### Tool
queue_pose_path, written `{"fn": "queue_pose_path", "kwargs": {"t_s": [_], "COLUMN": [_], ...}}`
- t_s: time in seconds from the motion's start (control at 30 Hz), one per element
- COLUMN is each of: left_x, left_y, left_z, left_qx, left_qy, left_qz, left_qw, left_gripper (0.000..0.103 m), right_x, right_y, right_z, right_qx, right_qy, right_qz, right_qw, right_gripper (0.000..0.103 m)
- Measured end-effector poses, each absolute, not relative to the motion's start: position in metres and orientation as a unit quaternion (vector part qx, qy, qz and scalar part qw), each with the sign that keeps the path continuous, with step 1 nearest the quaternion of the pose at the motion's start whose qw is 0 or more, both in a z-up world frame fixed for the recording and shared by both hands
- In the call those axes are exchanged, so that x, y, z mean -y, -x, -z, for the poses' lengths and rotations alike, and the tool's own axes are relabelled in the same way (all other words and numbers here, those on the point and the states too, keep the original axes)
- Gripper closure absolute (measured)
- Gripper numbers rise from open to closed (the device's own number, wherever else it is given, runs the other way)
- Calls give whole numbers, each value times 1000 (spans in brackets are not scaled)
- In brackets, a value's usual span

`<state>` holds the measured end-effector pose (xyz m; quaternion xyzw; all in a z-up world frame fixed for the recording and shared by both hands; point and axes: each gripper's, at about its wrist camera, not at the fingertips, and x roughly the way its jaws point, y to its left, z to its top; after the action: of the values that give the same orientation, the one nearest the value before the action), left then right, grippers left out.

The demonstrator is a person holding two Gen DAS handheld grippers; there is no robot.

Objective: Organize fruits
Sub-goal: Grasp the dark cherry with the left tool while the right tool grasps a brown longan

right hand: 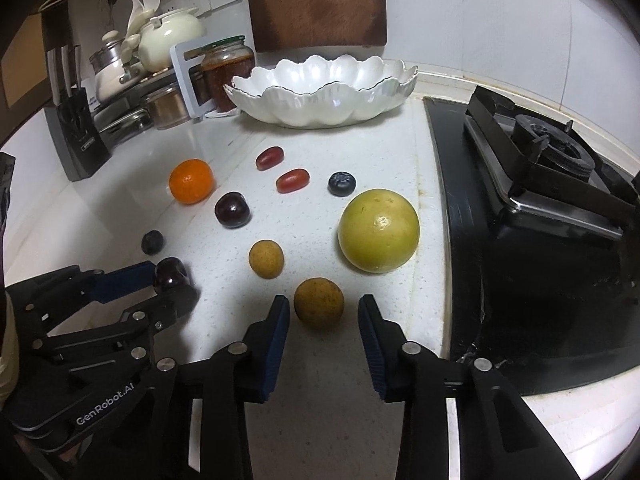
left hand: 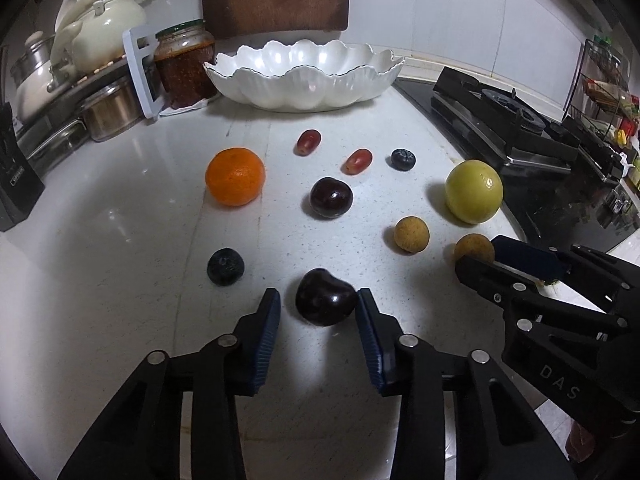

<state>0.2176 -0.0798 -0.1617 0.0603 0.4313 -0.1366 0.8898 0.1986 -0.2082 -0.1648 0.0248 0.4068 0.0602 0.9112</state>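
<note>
White kitchen counter [left hand: 120, 220] carries every fruit. Nearest, the left gripper [left hand: 319, 304] brackets a dark cherry [left hand: 326, 297], its right pad touching and its left pad apart; the right gripper [right hand: 324, 310] straddles a longan [right hand: 319, 303], unclenched. Farther back, the scalloped bowl [left hand: 304, 96] looks empty, though its floor is partly hidden.

left gripper [left hand: 318, 306]: showing black linkage arms, round silver pivot pins, ribbed dark-blue pads, white "GenRobot.AI" lettering on housing | right gripper [right hand: 324, 312]: showing same black links, silver pins, blue ribbed pads, faint "DAS" marking on body
</note>
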Motion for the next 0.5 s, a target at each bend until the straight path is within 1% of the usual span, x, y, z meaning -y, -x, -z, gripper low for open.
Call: {"fn": "queue_pose_path", "kwargs": {"t_s": [0.07,0.1,0.3,0.5], "left_x": [81,81,81,80], "left_y": [-220,-220,-222,-224], "left_z": [162,162,160,146], "left_qx": [-434,-435,-435,-421], "left_qy": [-58,-55,-50,-49], "left_qz": [140,142,141,139], "left_qw": [888,887,888,895], "left_gripper": [72,73,74,74], "right_x": [209,209,209,208], "right_y": [-201,-201,-204,-203], "right_z": [165,166,166,157], "right_qx": [-409,-409,-412,-405], "right_qy": [-29,-30,-37,-39], "right_qz": [-62,-62,-69,-74], "right_qw": [910,910,908,910], "right_gripper": [71,75,76,76]}}
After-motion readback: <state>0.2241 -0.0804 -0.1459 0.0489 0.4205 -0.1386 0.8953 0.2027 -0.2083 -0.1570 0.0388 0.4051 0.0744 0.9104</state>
